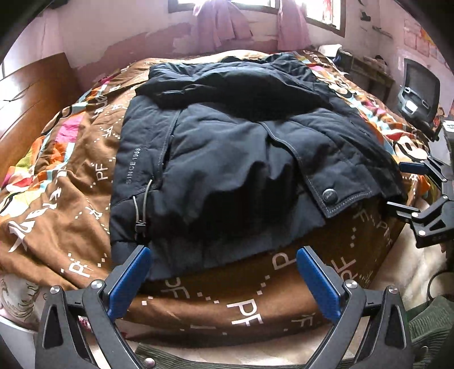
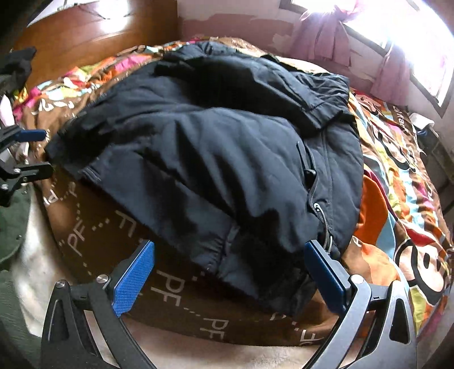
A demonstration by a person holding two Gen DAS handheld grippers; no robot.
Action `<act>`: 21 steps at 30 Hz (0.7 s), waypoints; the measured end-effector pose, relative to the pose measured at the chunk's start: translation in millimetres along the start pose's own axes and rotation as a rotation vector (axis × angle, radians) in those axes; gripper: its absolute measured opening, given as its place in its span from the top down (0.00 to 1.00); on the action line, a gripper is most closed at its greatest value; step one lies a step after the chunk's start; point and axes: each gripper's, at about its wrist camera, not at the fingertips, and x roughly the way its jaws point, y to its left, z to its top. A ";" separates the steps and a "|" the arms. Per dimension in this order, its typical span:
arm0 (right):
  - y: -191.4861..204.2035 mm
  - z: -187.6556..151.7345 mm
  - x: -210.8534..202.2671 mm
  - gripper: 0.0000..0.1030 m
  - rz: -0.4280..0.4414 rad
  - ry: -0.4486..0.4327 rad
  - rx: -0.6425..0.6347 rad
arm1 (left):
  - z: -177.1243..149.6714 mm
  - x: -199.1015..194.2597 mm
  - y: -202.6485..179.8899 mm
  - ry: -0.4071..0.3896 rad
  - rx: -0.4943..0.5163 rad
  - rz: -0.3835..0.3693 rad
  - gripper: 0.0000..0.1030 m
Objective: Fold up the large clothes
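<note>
A large dark navy padded jacket (image 1: 227, 147) lies spread on the bed, sleeves folded over its body, hem toward me. It also shows in the right wrist view (image 2: 215, 147). My left gripper (image 1: 224, 255) is open and empty, its blue pads just in front of the jacket's hem near the drawcord toggle (image 1: 140, 218). My right gripper (image 2: 229, 249) is open and empty, its pads either side of the hem's near corner. The right gripper also shows at the right edge of the left wrist view (image 1: 397, 187), the left gripper at the left edge of the right wrist view (image 2: 42, 151).
The bed is covered by a brown quilt (image 1: 71, 198) printed with white "PF" letters and bright cartoon patches (image 2: 403, 227). A wooden headboard (image 1: 31, 99) stands at the left. A window with pink curtains (image 1: 224, 22) is behind. A desk and chair (image 1: 420, 85) stand at the right.
</note>
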 end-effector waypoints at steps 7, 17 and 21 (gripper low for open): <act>4.2 1.1 21.5 0.02 -0.035 0.051 -0.010 | -2.1 7.0 -2.6 0.037 0.006 -0.006 0.00; -2.8 17.3 -2.3 0.02 -0.186 -0.132 0.034 | -4.0 19.8 3.6 0.097 -0.019 -0.015 0.00; -14.2 44.4 -21.8 0.02 -0.145 -0.180 0.044 | -3.4 12.7 2.3 0.064 -0.012 -0.017 0.00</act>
